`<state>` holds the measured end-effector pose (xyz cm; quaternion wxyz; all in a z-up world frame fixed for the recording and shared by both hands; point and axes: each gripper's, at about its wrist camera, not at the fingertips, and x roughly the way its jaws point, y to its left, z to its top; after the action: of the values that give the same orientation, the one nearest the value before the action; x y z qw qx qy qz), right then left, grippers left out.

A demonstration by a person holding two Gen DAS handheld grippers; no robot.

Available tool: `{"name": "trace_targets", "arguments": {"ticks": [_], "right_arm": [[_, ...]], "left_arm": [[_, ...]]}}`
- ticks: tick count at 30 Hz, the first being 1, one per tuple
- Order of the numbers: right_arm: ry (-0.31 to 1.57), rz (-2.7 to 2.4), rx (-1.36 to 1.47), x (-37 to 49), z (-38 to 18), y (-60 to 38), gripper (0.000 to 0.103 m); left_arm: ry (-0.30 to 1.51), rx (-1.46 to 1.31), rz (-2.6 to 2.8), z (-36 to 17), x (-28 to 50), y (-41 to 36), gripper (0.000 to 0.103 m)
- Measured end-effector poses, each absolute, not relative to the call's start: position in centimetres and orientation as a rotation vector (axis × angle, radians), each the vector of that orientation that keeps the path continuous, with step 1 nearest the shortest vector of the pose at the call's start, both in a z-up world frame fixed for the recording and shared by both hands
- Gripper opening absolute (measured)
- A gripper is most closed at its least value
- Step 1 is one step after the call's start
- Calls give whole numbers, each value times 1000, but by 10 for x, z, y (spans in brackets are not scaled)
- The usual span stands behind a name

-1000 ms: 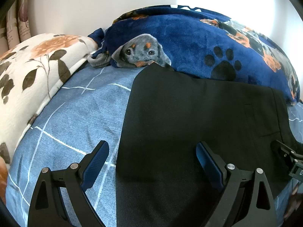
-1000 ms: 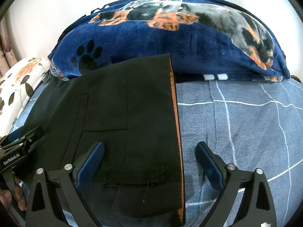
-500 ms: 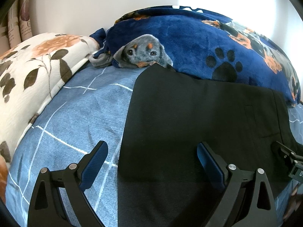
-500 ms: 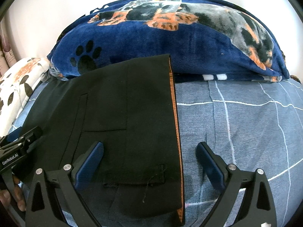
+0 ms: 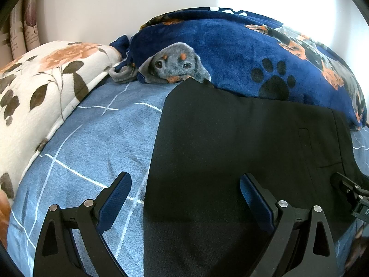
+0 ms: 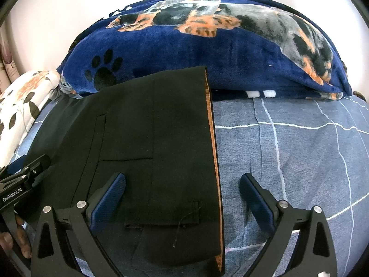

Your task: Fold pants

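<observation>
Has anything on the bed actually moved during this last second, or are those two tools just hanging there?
Hardly anything changed. The left tool and right tool remain open above the black pants, gripping nothing; the views shifted only slightly. The pants stay flat on the blue checked sheet, against the dog blanket.

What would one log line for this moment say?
left gripper: open, over pants | right gripper: open, straddling waistband edge | pants flat on bed
</observation>
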<state>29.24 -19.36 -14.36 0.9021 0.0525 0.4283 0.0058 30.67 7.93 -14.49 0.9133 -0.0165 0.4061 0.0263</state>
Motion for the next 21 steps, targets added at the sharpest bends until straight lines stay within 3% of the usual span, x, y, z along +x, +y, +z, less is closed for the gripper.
{"name": "trace_targets", "arguments": {"ticks": [21], "right_arm": [[883,-7,93,292,-143,-194,100]], "left_arm": [[831,-31,59,-145,306,78,95]]}}
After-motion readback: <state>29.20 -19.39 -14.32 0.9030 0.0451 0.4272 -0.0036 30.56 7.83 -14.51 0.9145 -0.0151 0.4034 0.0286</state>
